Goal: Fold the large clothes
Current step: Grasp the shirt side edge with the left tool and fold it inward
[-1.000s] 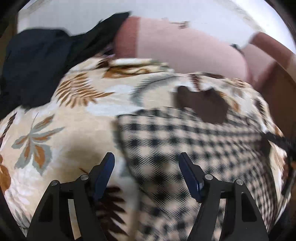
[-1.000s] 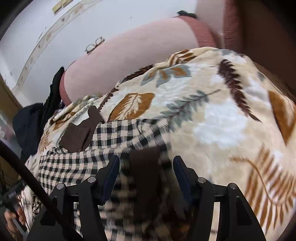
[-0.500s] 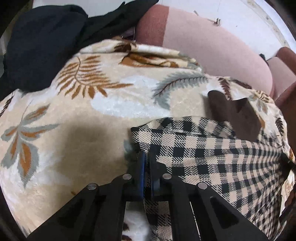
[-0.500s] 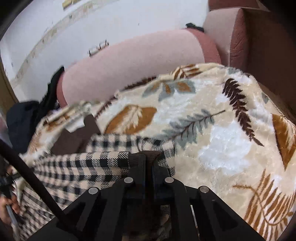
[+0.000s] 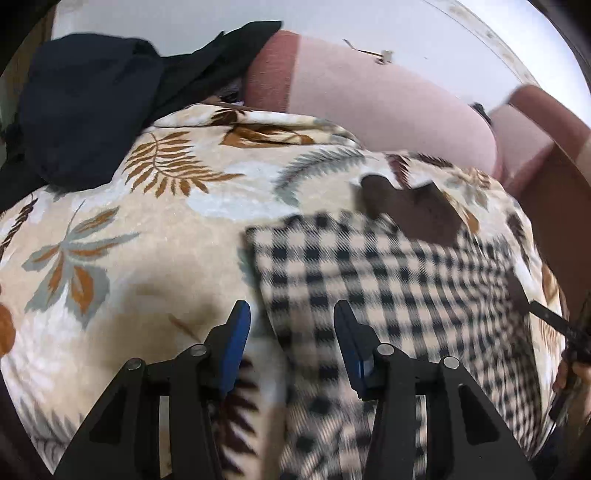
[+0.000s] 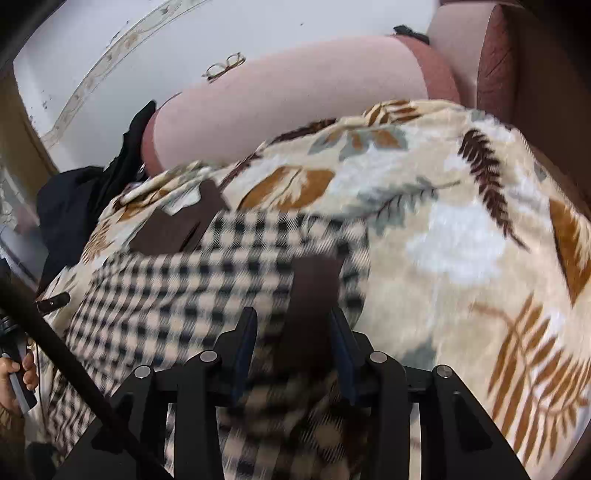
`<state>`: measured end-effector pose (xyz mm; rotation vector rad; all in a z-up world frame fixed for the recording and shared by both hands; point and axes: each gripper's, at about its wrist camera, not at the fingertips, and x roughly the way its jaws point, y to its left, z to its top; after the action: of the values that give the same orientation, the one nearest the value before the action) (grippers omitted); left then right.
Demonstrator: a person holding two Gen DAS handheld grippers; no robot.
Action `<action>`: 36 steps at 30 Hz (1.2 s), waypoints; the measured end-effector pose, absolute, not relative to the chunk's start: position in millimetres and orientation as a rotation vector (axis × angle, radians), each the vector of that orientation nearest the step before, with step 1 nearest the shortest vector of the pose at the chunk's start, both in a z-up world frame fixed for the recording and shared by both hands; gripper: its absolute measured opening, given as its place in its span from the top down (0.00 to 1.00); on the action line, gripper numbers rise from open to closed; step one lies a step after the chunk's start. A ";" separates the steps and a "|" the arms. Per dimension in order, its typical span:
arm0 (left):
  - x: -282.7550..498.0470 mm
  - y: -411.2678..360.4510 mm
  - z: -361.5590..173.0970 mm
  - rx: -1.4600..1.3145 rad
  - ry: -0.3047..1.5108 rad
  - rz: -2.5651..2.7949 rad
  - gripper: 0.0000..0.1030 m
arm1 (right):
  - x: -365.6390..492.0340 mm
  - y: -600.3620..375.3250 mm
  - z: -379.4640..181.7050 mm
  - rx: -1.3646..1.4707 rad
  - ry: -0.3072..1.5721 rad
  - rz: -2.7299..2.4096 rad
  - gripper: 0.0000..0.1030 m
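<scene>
At seven o'clock of your left gripper [image 5: 291, 334], the checked garment's [image 5: 388, 280] edge sits between fingers that have just been opening, half apart, gripping nothing; close carelessly and you could pinch the leaf-print blanket [image 5: 155, 236] instead. Your right gripper [image 6: 293, 339], likewise just opened, straddles the brown cuff [image 6: 314, 291]; that strap could slip free. Beyond, at twelve o'clock, a pink sofa back [image 6: 280, 99] and white wall [image 6: 147, 33].

Below me a leaf-print blanket [image 5: 155, 236] covers the pink sofa [image 5: 388, 107]. On the blanket my checked garment [image 5: 388, 295] lies spread, brown collar [image 5: 413, 210] toward the backrest, and dark clothes [image 5: 85, 110] sit heaped at one end.
</scene>
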<state>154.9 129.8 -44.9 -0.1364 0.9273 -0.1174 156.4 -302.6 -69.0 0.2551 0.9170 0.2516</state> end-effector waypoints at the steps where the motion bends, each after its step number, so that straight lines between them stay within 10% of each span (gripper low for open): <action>1: 148.0 125.2 -46.6 -0.122 0.934 -0.124 0.56 | 151.5 -300.6 -72.0 0.257 0.931 0.255 0.58; 6: 135.8 114.1 -74.6 -0.079 1.012 -0.105 0.86 | 143.3 -292.8 -96.4 0.272 0.996 0.234 0.69; 10: 131.3 111.6 -86.6 -0.039 0.990 -0.065 0.86 | 144.0 -290.3 -102.4 0.252 0.991 0.203 0.94; 16: 119.9 101.9 -78.7 0.045 0.964 -0.044 0.88 | 138.7 -291.4 -95.7 0.254 0.981 0.204 0.95; 21: 98.4 98.9 -68.9 0.083 0.972 -0.048 0.85 | 107.3 -290.6 -78.7 0.264 0.971 0.221 0.47; 25: 60.7 102.9 -57.2 0.067 0.971 -0.061 0.42 | 66.3 -281.1 -71.2 0.214 0.996 0.261 0.44; 36: -26.0 125.2 -70.1 0.034 1.012 -0.059 0.45 | -18.4 -273.3 -85.5 0.153 1.030 0.288 0.41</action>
<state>-26.0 125.2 -70.1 0.0335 1.0121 -0.0587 -18.4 -273.3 -85.5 0.1533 1.0295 0.2885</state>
